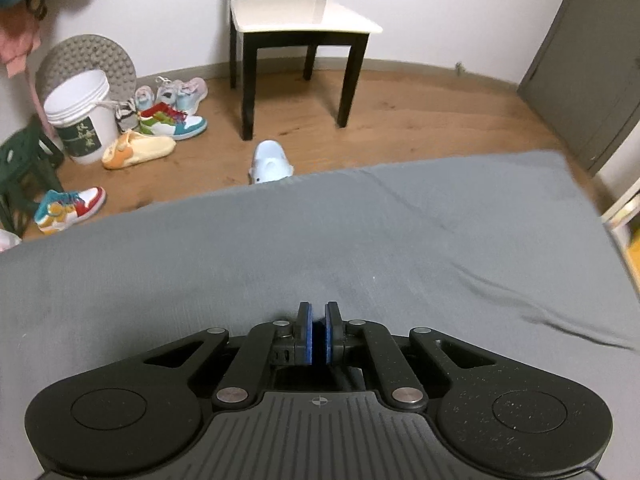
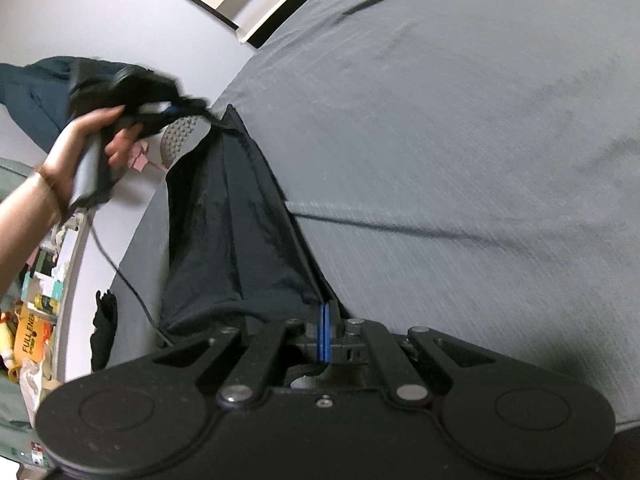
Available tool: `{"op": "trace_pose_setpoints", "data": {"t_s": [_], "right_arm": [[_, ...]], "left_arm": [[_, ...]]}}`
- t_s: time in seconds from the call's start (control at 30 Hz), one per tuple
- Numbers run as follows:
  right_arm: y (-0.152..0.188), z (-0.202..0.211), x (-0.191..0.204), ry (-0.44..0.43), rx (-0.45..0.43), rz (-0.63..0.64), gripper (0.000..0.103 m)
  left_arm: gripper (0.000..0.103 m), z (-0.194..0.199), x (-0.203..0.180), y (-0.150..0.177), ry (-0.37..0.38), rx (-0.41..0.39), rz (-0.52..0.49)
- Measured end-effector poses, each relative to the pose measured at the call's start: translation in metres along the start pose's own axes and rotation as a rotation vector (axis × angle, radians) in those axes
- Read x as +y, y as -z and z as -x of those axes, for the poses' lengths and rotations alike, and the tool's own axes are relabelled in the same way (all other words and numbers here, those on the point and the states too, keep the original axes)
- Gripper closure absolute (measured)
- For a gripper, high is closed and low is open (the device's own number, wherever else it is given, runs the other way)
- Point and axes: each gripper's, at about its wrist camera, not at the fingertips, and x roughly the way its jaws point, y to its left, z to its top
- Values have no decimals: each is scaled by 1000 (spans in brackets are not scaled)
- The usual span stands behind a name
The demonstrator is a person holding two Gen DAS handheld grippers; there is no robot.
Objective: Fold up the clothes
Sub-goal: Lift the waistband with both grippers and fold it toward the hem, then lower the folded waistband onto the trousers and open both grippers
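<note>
- Firstly, the left wrist view: the left gripper (image 1: 319,330) hovers over the grey bed sheet (image 1: 360,232), its 2 blue-padded fingers nearly pressed together with only a thin dark slit between them. Whether cloth sits in that slit cannot be told from this view. No garment shows ahead of it; beyond the bed edge stand a white-seated, black-legged chair (image 1: 296,20), a white plastic bucket (image 1: 82,112) and several coloured sneakers (image 1: 172,122) on the wooden floor.
- Next, the right wrist view: the right gripper (image 2: 324,332) has its 2 pads pressed together on a corner of the dark, thin, slightly shiny garment (image 2: 228,232). From that pinch the cloth runs up and away to the left, lifted off the sheet, toward the person's bare hand (image 2: 100,140) holding the other gripper. Its far end seems gathered there, though blur hides the exact contact.
- Judgement: the garment's long axis is stretched between the 2 grippers, so the coming move likely depends on lowering that taut edge flat onto the bed.
</note>
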Motion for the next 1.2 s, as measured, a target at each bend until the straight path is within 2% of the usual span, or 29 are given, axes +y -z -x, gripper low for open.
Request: {"op": "trace_pose_setpoints", "data": {"t_s": [0.07,0.17,0.23,0.3,0.37,0.4,0.5,0.6,0.67,0.7,0.73,0.77,0.83,0.93,1.07,1.17,1.2], "right_arm": [[-1,0,0,-2,-3,-7,102],[-2,0,-1,-5,-5,-14,102],[-2,-1,0,-6,-7,-15,102],[-2,0,1,-5,-13,-10,102],[-2,1,1,-7,-21,-8,102],[-2,2,2,-9,-25,-8,102],[-2,3,1,-17,-35,-13,102],[-2,6,-1,-26,-46,-25,102],[-4,9,-4,-41,-60,-43,102],[-5,10,-5,-45,-68,-52,102],[-6,12,-6,-52,-74,-59,102],[-7,13,-7,-55,-79,-66,102],[-7,15,-9,-47,-94,-77,102],[-8,13,-10,-29,-93,-82,102],[-9,12,-11,-26,-94,-91,101],[-10,12,-14,-26,-96,-113,95],[-10,13,-14,-25,-99,-120,86]], "left_arm": [[99,27,13,13,14,-19,-52],[99,76,28,47,19,-39,-192],[99,110,37,79,1,-28,-282],[99,139,48,113,25,10,-292],[99,162,62,149,92,57,-228],[99,170,71,168,136,90,-157],[99,178,92,223,252,119,75],[99,176,100,275,298,102,217],[97,175,104,299,338,64,327],[91,175,106,311,354,40,388],[74,176,107,323,363,14,456],[49,175,107,333,369,-8,507],[26,177,105,351,366,-60,599],[26,176,95,362,384,-94,639],[26,179,78,372,375,-152,597],[25,182,69,376,405,-191,565],[25,184,70,377,392,-212,576]]}}
